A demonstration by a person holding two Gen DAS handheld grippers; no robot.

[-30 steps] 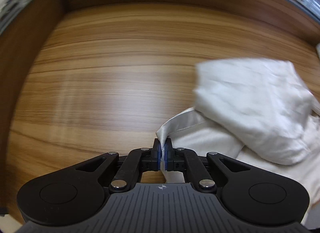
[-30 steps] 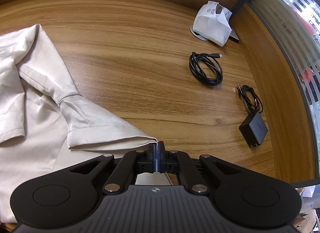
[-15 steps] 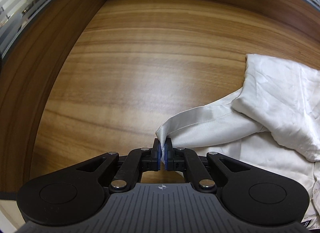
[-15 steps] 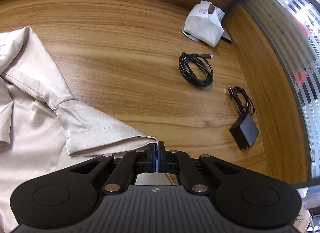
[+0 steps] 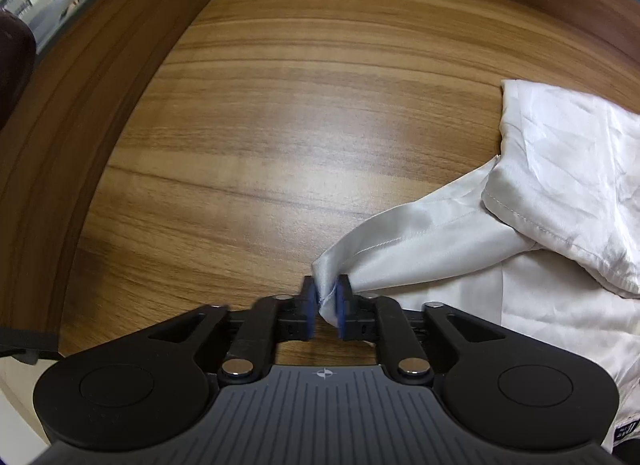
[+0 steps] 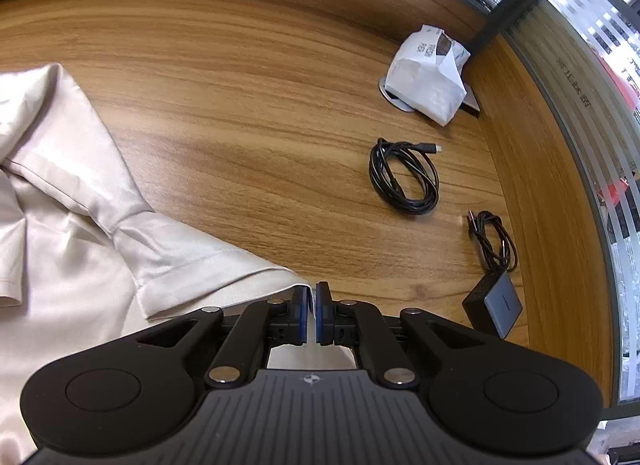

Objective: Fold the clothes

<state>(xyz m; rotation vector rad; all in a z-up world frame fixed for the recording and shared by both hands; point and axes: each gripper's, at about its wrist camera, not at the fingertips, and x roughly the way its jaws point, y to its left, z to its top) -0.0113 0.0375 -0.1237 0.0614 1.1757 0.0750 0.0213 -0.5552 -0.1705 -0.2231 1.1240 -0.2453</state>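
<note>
A cream satin shirt (image 5: 560, 169) lies on the wooden table (image 5: 300, 105). In the left wrist view one sleeve (image 5: 420, 249) stretches from the right towards my left gripper (image 5: 326, 305). Its jaws are opening, and the sleeve's corner hangs loosely between the blue pads. In the right wrist view the shirt (image 6: 72, 249) fills the left side, and its other sleeve cuff (image 6: 180, 257) ends at my right gripper (image 6: 312, 313). Those jaws are opening too, with a narrow gap. The cuff's corner rests against the left pad, not pinched.
A white paper bag (image 6: 428, 77) sits at the far right over a round desk grommet. Nearer lie a coiled black cable (image 6: 404, 177) and a grey charger (image 6: 494, 301) with its cable. Raised wooden walls (image 5: 100, 113) border the table.
Both grippers were shut on the sleeve corners and now have their jaws parted. The left gripper moved left, drawing its sleeve out away from the shirt's body.
</note>
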